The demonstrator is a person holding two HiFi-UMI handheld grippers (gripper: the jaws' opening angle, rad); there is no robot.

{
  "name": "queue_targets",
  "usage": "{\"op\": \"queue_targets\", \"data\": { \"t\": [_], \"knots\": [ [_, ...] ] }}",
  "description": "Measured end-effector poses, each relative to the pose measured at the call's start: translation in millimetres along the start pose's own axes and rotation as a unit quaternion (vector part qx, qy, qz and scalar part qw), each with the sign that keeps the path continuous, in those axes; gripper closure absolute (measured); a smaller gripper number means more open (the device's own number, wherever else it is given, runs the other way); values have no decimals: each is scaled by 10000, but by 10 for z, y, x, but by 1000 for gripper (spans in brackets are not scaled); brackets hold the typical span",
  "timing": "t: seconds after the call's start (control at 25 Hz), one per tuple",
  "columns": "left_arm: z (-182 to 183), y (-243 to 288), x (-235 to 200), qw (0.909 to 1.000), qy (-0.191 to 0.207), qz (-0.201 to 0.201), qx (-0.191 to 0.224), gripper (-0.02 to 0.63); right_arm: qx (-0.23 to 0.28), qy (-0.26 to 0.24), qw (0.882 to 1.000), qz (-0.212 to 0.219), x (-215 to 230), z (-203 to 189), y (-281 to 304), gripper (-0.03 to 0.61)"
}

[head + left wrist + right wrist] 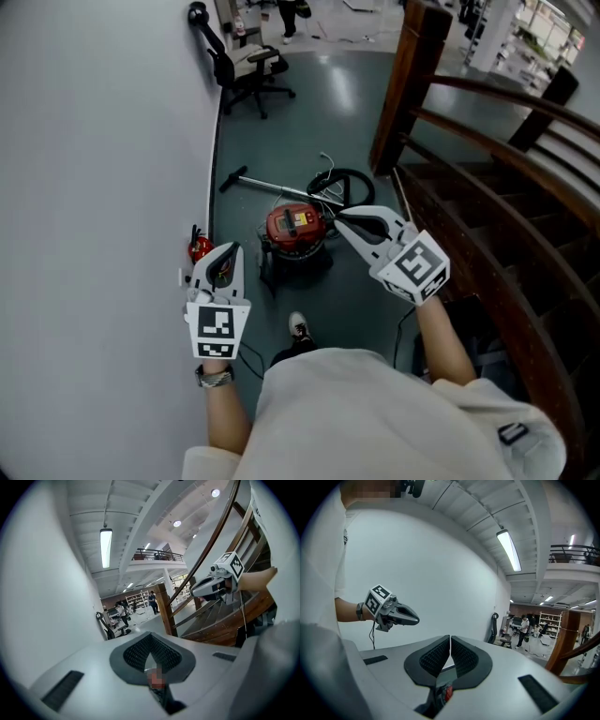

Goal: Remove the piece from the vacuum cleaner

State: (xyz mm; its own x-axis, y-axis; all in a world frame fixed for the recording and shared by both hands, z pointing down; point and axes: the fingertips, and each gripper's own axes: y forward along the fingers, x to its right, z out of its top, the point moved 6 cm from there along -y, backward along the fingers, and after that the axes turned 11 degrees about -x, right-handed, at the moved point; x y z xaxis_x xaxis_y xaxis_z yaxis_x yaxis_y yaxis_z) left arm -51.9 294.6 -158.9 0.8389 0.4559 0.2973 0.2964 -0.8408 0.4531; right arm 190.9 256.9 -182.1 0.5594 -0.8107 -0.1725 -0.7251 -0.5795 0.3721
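Red vacuum cleaner (297, 228) is sitting on the grey floor (356, 84). Its black hose (347, 180) is coiled right behind it, and the wand (267, 185) is lying flat back there too, running off to the vacuum's left. The person has both tongs held out up above it. The left gripper (228, 249) is off to the vacuum's left and the right gripper (339, 221) is over its right edge. Both are pinched all the way closed with nothing in them. There's an office chair (246, 70) well behind the vacuum and a wooden stair rail (487, 103) to its right.
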Motion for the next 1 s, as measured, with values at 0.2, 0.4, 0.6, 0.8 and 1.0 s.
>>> {"op": "queue_targets", "data": {
  "t": [0.2, 0.4, 0.6, 0.8, 1.0],
  "knots": [
    [-34, 222, -253, 10000, -19, -62, -39, 614, -82, 65, 9999, -54, 136, 44, 307, 548],
    [-112, 434, -442, 9998, -54, -134, -135, 614, -165, 197, 9996, -83, 237, 40, 573, 548],
    [-217, 678, -613, 9992, -72, -291, -266, 614, -258, 354, 9990, -63, 343, 4, 863, 548],
    [-321, 948, -834, 9984, -137, -410, -362, 614, -435, 452, 9980, -74, 447, -23, 1168, 548],
    [-388, 1209, -1032, 9974, -209, -548, -421, 614, -580, 495, 9971, -76, 557, -18, 1458, 548]
  ]
}}
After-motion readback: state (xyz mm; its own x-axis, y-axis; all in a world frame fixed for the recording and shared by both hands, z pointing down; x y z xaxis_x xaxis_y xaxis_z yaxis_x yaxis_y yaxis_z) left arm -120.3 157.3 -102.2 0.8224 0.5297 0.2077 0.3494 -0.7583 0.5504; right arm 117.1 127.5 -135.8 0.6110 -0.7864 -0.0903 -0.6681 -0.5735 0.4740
